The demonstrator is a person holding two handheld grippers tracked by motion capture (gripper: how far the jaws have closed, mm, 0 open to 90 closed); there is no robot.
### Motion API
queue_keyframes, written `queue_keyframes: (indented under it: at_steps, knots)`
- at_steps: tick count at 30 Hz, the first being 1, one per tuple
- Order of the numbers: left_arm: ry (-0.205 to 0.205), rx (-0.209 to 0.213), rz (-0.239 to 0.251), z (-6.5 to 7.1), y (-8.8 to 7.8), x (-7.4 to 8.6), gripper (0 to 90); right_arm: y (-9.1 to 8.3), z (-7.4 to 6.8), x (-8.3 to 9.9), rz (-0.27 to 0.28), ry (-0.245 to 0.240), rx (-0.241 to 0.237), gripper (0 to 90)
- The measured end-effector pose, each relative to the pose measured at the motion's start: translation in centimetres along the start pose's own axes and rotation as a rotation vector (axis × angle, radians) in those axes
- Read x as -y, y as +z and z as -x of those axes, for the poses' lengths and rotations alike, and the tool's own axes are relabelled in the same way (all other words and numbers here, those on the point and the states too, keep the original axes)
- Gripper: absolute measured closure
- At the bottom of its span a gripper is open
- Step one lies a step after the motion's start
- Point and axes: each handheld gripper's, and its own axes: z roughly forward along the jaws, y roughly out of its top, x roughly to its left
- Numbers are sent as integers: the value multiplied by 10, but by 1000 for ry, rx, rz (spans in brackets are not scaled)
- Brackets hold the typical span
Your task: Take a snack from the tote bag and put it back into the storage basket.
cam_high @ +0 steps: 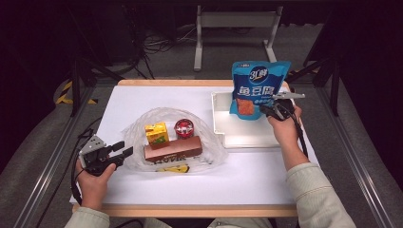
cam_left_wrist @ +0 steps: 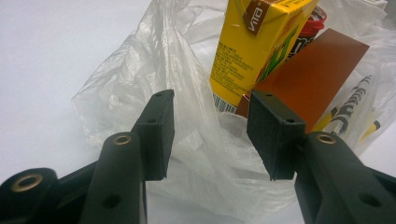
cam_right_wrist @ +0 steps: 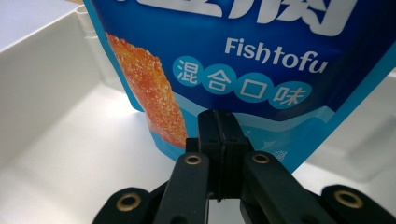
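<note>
Two grippers at work: one pinches a snack pouch over the tray, the other waits at the bag.

Right gripper (cam_high: 272,110) has its jaws clenched on the bottom edge of the blue pouch (cam_high: 256,88), holding it upright over the white tray (cam_high: 223,130) at the worktop's (cam_high: 247,180) far right corner; the right gripper view shows the pads pressed together on the pouch's (cam_right_wrist: 261,60) lower seam. Left gripper (cam_high: 124,151), near the front left edge, has its jaws released and spread at the clear plastic bag (cam_high: 138,128), which holds a yellow carton (cam_high: 157,133), a red can (cam_high: 183,128) and a brown box (cam_high: 173,149).
</note>
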Motion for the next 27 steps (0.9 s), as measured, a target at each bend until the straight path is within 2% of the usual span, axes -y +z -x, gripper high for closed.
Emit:
queue_keyframes:
  at_steps: [6,10,14,21,27]
  knots:
    - [-3,0,2,0,1,0,519,-9,-1,-2,34,19,-18,887]
    - [-3,3,2,0,2,-1,519,-20,-3,-4,62,29,-31,841]
    - [3,4,1,1,3,-2,519,-27,-6,-5,64,15,-41,783]
    - [6,-4,0,1,0,0,520,-44,-20,-13,130,22,-121,642]
    - [2,-9,4,1,-1,0,520,-50,-34,-23,162,7,-190,501]
